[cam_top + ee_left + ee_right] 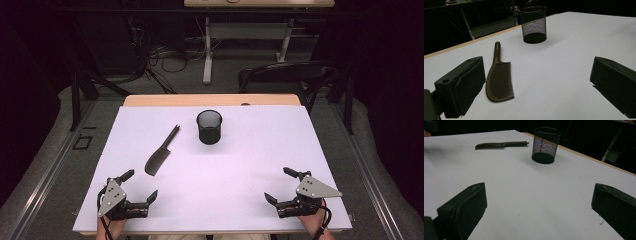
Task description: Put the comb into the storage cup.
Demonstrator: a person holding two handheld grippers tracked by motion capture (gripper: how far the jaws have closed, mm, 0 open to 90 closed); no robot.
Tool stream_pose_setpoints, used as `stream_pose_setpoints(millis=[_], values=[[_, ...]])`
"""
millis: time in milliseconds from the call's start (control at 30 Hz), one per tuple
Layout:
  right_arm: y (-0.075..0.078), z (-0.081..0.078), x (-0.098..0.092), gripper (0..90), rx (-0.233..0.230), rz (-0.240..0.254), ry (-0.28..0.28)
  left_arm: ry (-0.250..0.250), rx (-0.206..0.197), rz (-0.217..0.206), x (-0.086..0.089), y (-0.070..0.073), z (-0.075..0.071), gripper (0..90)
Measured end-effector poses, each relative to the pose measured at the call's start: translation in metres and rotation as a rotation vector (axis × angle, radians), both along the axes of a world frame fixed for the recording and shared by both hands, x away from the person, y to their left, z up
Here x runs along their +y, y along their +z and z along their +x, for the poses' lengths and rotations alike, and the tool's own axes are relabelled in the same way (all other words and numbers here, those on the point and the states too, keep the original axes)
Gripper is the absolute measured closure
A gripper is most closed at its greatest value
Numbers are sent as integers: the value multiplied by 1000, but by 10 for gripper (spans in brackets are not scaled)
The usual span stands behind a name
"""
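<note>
Two grippers rest at the near edge of the white worktop [150, 210], left gripper [141, 186] and right gripper [280, 185] both with fingers released and empty. Comb [160, 153] lies flat ahead of the left gripper, beside the upright mesh cup [209, 127]. Risk: fingers may skid off the thin, flat comb, or a careless lift could topple the light cup.

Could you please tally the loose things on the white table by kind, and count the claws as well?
Comb: 1, dark, lying flat.
Mesh cup: 1, black, upright.
Claws: 2, the left claw and the right claw, both open and holding nothing.
Total: 4, all on or over the white table.
</note>
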State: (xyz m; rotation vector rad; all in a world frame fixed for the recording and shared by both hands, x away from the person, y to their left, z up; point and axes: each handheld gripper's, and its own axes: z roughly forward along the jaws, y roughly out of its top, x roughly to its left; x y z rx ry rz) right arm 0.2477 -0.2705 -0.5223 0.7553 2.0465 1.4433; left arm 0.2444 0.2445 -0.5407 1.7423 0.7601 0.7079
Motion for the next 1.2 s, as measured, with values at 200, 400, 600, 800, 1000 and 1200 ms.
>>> stream_pose_setpoints(millis=[200,400,600,800,1000,1200], values=[[-1,1,0,0,10,-3,6,14,7,-2,0,1,1,2],[-1,1,0,0,14,-8,8,21,25,4,-3,3,3,2],[-1,1,1,0,15,-8,8,36,53,17,-10,4,9,2],[-2,1,1,0,17,-8,12,46,64,31,-13,5,12,2],[-2,1,1,0,18,-8,12,66,63,31,-13,9,17,3],[-2,1,3,0,18,-12,13,65,73,26,-15,10,24,3]])
